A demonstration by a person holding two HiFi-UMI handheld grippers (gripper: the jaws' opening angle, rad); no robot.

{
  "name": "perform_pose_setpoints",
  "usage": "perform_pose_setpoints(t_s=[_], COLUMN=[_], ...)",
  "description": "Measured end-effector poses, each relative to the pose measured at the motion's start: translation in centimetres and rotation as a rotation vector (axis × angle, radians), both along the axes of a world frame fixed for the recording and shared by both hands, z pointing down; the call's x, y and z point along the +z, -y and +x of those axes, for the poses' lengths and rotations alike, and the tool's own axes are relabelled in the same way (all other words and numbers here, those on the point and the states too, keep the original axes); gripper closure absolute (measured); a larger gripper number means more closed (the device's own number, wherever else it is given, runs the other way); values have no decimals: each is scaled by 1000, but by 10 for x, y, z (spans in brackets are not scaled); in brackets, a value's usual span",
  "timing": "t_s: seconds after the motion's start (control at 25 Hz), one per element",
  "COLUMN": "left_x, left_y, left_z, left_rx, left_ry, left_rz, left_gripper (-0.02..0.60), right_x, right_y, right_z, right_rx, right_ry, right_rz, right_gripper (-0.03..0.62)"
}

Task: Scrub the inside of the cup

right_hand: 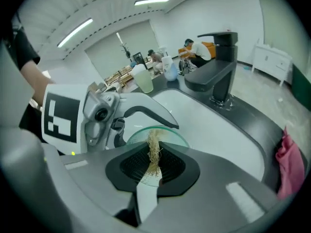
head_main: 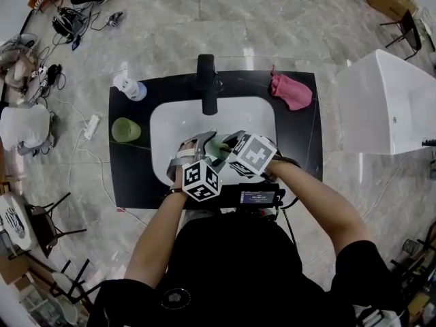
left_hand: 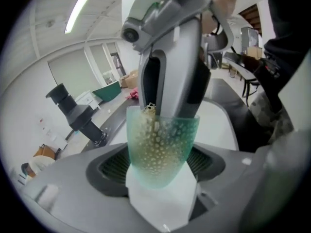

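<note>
Our left gripper (left_hand: 160, 171) is clamping the translucent green cup (left_hand: 160, 140) between its two ribbed black pads, holding it off the surface with the mouth tilting up toward the other tool. We are reaching our right gripper (right_hand: 153, 166) down into that mouth. Its jaws are pinching together on a tan fibrous scrubber (right_hand: 154, 149). From the left gripper view, the tan mass is showing through the cup wall and lying against the inside of it.

Seen from the head view, the two grippers are meeting over the near half of the white basin (head_main: 163, 125), so the cup is hanging above the basin and not resting on anything. Just behind it, the black faucet (head_main: 206, 84) is reaching out over the basin from the back edge.

Around the basin, the black counter (head_main: 136, 176) is carrying a pale green object (head_main: 126, 129) at the left, a white bottle (head_main: 129, 87) with a blue part near the back left corner, and a pink cloth (head_main: 291, 92) near the back right corner.

Farther off, the marbled floor (head_main: 272, 26) is spreading out beyond the counter. A white cabinet (head_main: 385, 101) is standing to the right, and cables (head_main: 68, 22) are lying tangled at the far left.
</note>
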State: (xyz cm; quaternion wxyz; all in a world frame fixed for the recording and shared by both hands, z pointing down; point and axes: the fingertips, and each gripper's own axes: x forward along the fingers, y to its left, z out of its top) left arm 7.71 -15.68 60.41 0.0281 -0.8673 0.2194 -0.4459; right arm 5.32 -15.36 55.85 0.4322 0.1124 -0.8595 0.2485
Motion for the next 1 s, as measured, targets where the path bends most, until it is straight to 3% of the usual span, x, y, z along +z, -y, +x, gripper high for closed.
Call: perform_pose_setpoints(t_s=[0.32, 0.44, 0.52, 0.84, 1.0], left_x=[-9, -9, -8, -10, -12], left_y=[20, 21, 18, 4, -1], left_z=[-6, -5, -3, 3, 5], left_rx=[-135, -151, -139, -34, 1], left_ry=[23, 12, -5, -63, -95], left_rz=[139, 134, 103, -25, -79], left_gripper=[224, 224, 224, 224, 224], right_x=[-2, -2, -2, -12, -15], right_y=[23, 26, 23, 3, -5], right_z=[2, 3, 3, 0, 0], right_rx=[370, 406, 347, -77, -229], right_ry=[73, 67, 47, 4, -8], right_rz=[-270, -291, -250, -12, 66], right_gripper=[549, 550, 551, 551, 551])
